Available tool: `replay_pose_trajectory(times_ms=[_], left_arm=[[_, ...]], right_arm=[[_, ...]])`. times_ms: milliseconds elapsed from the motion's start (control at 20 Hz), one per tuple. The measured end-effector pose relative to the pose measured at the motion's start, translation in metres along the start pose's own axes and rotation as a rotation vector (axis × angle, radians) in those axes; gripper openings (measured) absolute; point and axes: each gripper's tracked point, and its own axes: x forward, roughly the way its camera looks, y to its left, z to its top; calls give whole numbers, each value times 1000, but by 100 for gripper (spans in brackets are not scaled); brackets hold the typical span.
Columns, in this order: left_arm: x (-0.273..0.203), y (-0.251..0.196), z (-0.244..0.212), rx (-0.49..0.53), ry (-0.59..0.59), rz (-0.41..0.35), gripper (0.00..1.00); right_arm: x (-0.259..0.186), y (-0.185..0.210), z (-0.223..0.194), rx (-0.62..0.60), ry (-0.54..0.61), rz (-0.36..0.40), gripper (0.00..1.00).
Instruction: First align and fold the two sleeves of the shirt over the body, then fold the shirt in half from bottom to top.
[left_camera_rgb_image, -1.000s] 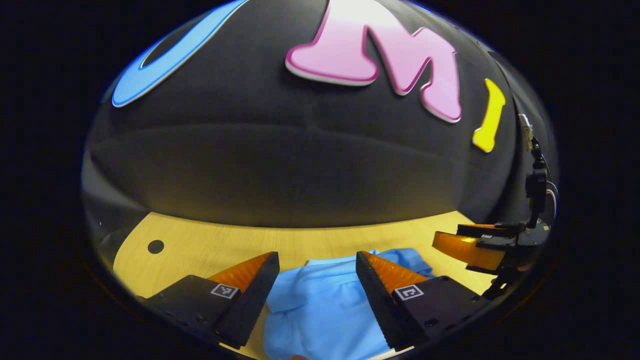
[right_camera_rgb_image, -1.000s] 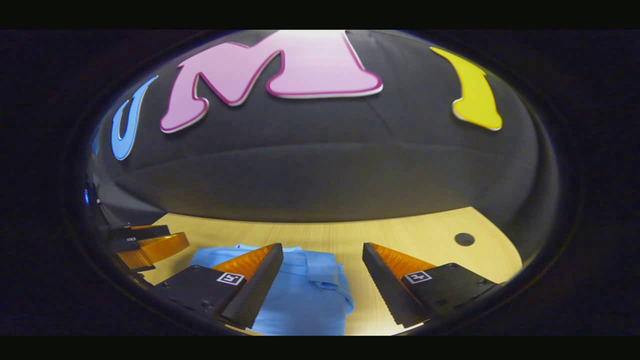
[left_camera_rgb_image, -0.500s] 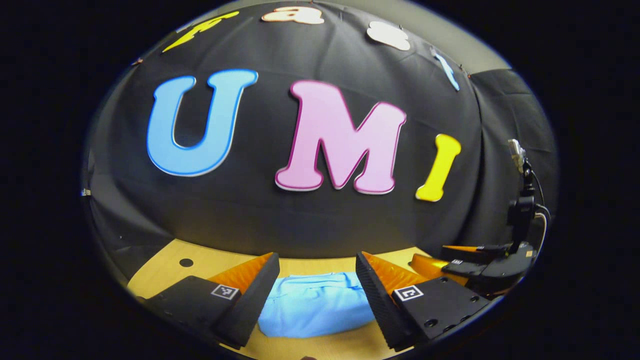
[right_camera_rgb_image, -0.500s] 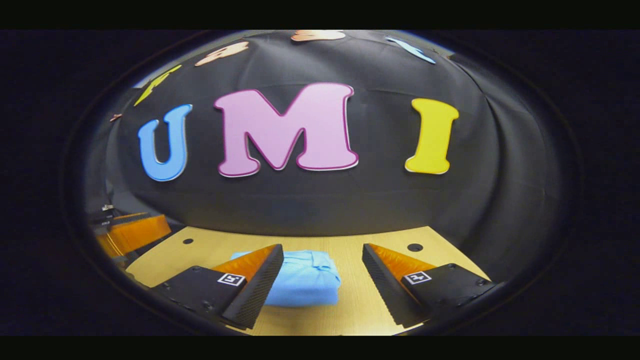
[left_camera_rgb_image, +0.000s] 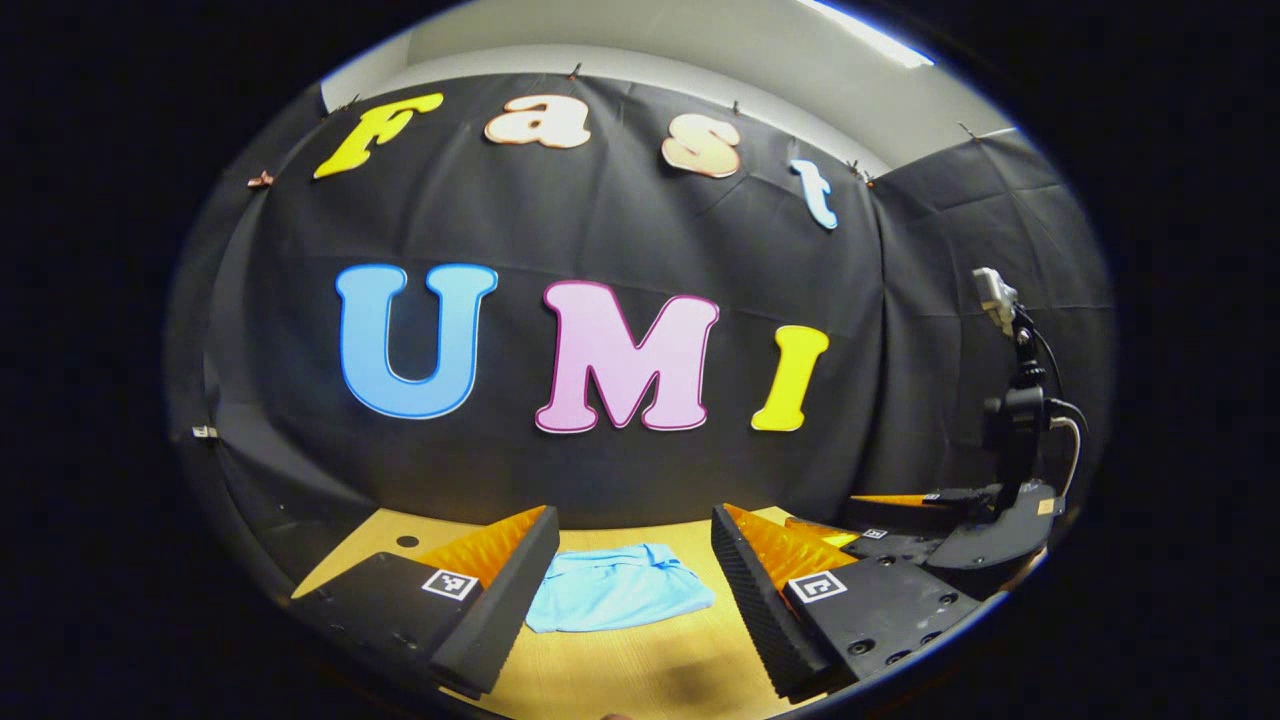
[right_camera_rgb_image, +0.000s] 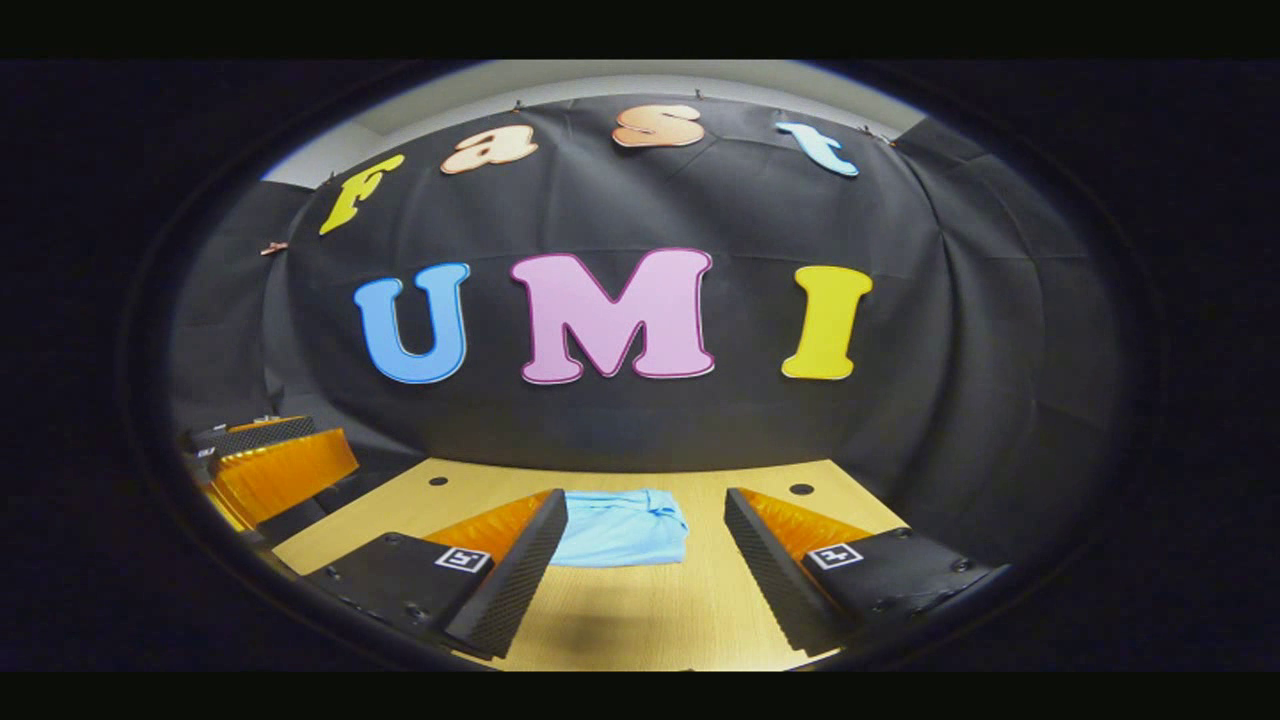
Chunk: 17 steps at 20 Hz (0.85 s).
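The black cloth wall (left_camera_rgb_image: 600, 470) of the booth stands behind everything, hung in loose folds, with a pale strip of ceiling above it. Below it runs the light wooden surface (right_camera_rgb_image: 640, 610), with small dark round holes near its far edge.

The left gripper (left_camera_rgb_image: 635, 580) is raised off the surface, its two fingers (left_camera_rgb_image: 500, 600) spread wide apart with nothing between them. In the right gripper view the right gripper (right_camera_rgb_image: 645, 560) hangs the same way — fingers (right_camera_rgb_image: 770, 570) well apart, gripping nothing, clear of the wood. In the left gripper view the right gripper also appears at the right edge, beside a black stand (left_camera_rgb_image: 1010, 440) with a small device on top and a cable running down it. In the right gripper view the left gripper shows at the left edge.

The shirt (left_camera_rgb_image: 615, 600), light blue, lies folded into a compact flat bundle on the surface, toward the far side near the wall. It sits apart from both pairs of fingers — neither touches it. In the right gripper view the shirt (right_camera_rgb_image: 625, 528) shows a small rumpled ridge along its right side.
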Motion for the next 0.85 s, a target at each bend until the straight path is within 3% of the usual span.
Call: replay_pose_trajectory(times_ms=[100, 150, 200, 450, 700, 750, 850], left_arm=[[-24, -13, 1, -1, 5, -15, 97], [-38, -20, -1, -6, 18, -20, 92], [-51, -25, 1, -2, 16, -18, 97], [-100, -34, 6, 13, 11, 24, 97], [-126, -28, 18, 62, -10, 38, 96], [-128, -28, 18, 61, -11, 41, 92], [-131, -24, 17, 52, -6, 50, 96]], right_arm=[[-27, 10, 9, 9, -19, 19, 98], [-42, 14, 10, 4, -21, 28, 98], [-55, 18, 10, -4, -21, 38, 98], [-115, 26, -10, 7, 35, 61, 98], [-140, 25, -10, 56, 28, 22, 99], [-141, 26, -10, 49, 25, 19, 99], [-146, 27, -8, 45, 13, 13, 98]])
